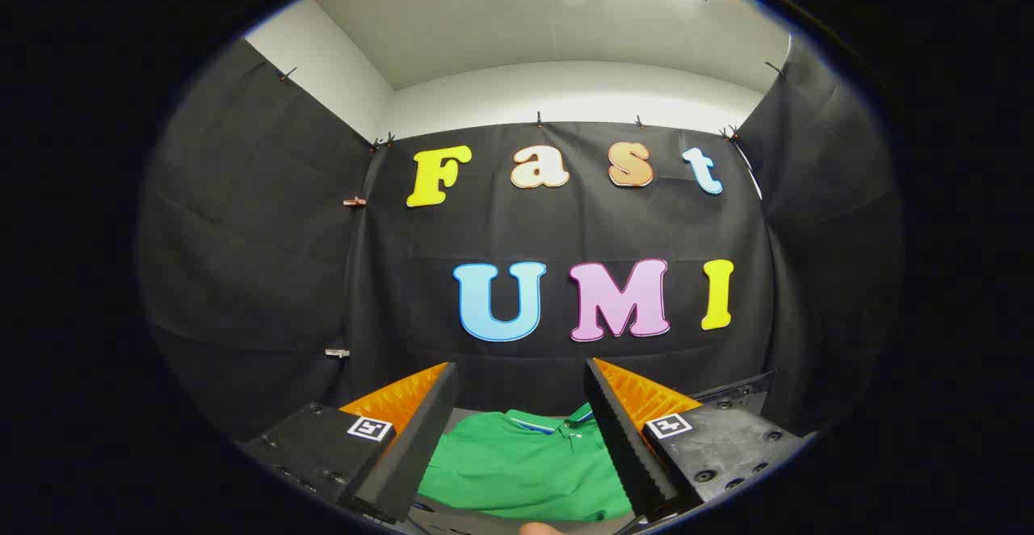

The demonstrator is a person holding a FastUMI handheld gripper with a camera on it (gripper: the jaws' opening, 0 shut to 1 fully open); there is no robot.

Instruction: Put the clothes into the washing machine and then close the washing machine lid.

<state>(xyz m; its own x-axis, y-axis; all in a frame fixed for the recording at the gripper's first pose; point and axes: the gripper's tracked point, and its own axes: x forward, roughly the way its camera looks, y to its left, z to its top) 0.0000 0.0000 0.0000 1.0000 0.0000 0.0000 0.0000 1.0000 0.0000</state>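
Clothes for the wash were represented by a single green polo shirt (525,466), which lay spread flat on a grey surface (477,416) below and just ahead of the gripper (521,430). Its collar, edged with a white and blue stripe, pointed away from the camera toward the black cloth wall (258,276), and a short buttoned placket ran down from that collar. The gripper stood open, its two fingers spread well apart and holding nothing. The shirt showed in the gap between them, lower than the fingers rather than gripped by them; whether either finger touched the fabric could not be told. The left finger (412,446) crossed in front of the shirt's left side, and the right finger (626,438) crossed in front of its right side, near the collar. Both fingers carried dark ribbed pads on their inner faces and orange ridged panels on their outer faces. A small square black-and-white marker (370,428) sat on the left finger's black mount, and another sat on the right mount. Beyond the shirt the black cloth wall rose up, with white wall and ceiling above it.
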